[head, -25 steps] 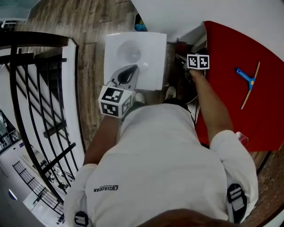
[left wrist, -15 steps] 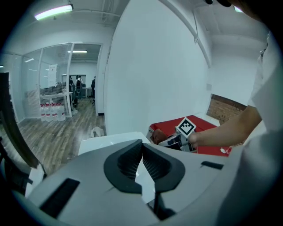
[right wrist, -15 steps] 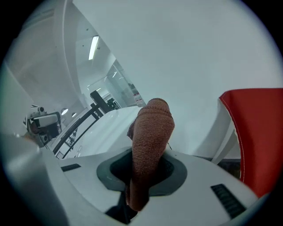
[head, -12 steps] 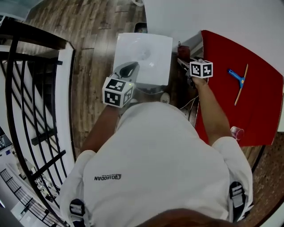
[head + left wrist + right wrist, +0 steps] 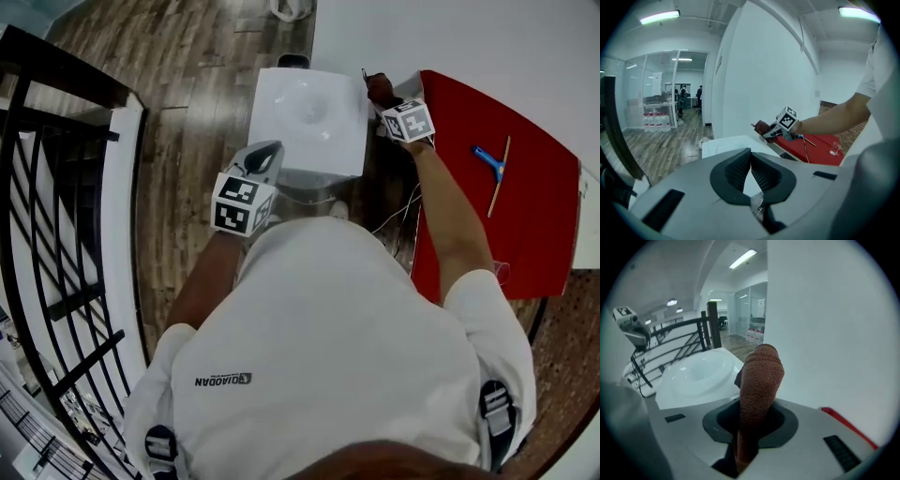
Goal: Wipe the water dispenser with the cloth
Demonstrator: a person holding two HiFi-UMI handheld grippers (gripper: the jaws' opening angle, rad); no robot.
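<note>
Clamping cloth (image 5: 759,380), right gripper (image 5: 752,425) hovers near water dispenser (image 5: 309,117).

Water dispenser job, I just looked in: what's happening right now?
A person holds tongs in each hand over the white water dispenser. The right tongs are shut on a brown cloth at the top's back right corner; whether the cloth touches it I cannot tell. The left tongs are shut and empty, near the front left edge.

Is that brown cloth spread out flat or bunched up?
Bunched up: the cloth is pinched in the right gripper, sticking up past its fingers as a thick folded wad.
</note>
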